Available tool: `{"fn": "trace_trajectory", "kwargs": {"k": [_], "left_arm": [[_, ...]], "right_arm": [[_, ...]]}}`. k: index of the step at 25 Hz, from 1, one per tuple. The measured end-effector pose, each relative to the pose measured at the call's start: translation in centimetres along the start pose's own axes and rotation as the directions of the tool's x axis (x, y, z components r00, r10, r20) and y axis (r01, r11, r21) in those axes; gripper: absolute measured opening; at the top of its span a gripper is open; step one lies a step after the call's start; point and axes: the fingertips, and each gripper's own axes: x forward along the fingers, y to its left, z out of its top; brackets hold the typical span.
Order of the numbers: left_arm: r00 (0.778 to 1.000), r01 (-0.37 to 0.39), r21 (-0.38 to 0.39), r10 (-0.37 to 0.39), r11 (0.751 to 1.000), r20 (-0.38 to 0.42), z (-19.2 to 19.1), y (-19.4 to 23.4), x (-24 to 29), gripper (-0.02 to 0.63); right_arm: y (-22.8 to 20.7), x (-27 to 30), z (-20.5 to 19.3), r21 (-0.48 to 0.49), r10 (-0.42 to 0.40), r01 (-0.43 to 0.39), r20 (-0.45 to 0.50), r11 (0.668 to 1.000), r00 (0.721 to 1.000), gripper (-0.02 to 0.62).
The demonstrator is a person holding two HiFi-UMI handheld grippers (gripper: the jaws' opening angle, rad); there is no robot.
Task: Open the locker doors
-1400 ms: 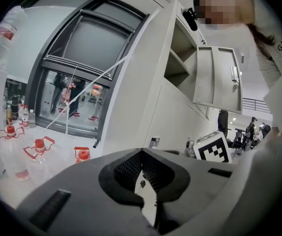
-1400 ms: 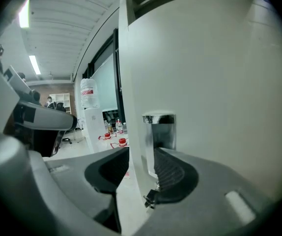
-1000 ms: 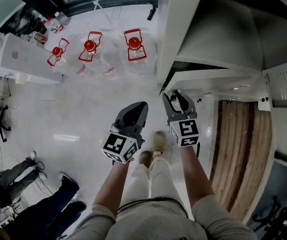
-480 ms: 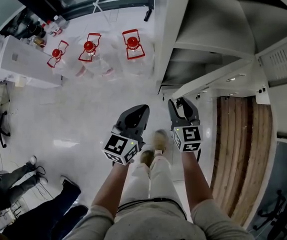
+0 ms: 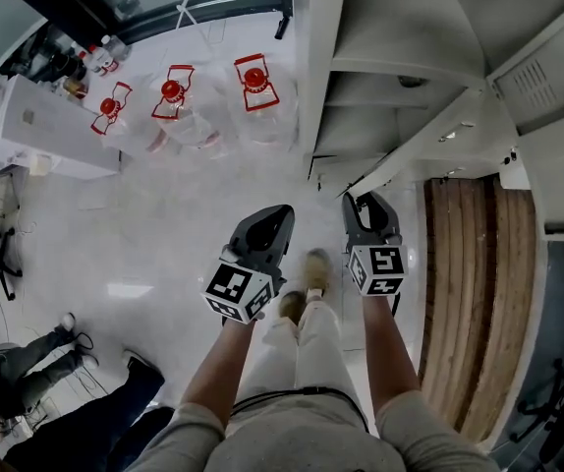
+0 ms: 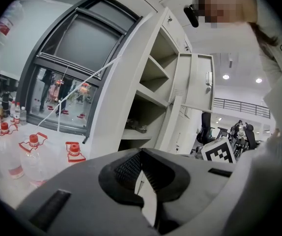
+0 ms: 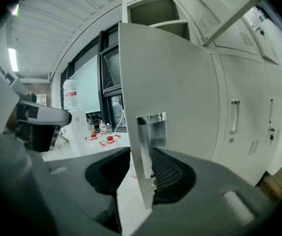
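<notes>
Three red-capped jugs (image 5: 172, 94), two hand-held grippers (image 5: 368, 202), two open locker doors (image 7: 170, 73)

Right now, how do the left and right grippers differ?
The left gripper has its jaws together, nothing between them; the right gripper has its jaws apart, just closing a little, with the door edge between them. The left gripper hangs over the floor; the right gripper is at the locker. Both are grey and held side by side.

Lockers (image 5: 400, 28) at right, shelves (image 6: 148, 90) inside | open door (image 5: 420, 146) before them | bottles (image 5: 171, 101) on floor (image 5: 164, 224) to left | counter (image 5: 36, 131) further left | boards (image 5: 469, 293) under door
</notes>
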Motion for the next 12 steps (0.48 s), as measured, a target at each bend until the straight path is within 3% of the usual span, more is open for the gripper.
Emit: {"fn": "trace_trajectory", "kwargs": {"k": [12], "left_arm": [[1.000,0.022,0.023,-0.022,0.999,0.003,-0.2,-1.7,-2.1,-0.002]], "right_arm": [[-1.2,-3.2,-1.0,0.017,-0.065,0.065,0.008,0.998,0.998,0.137]]}}
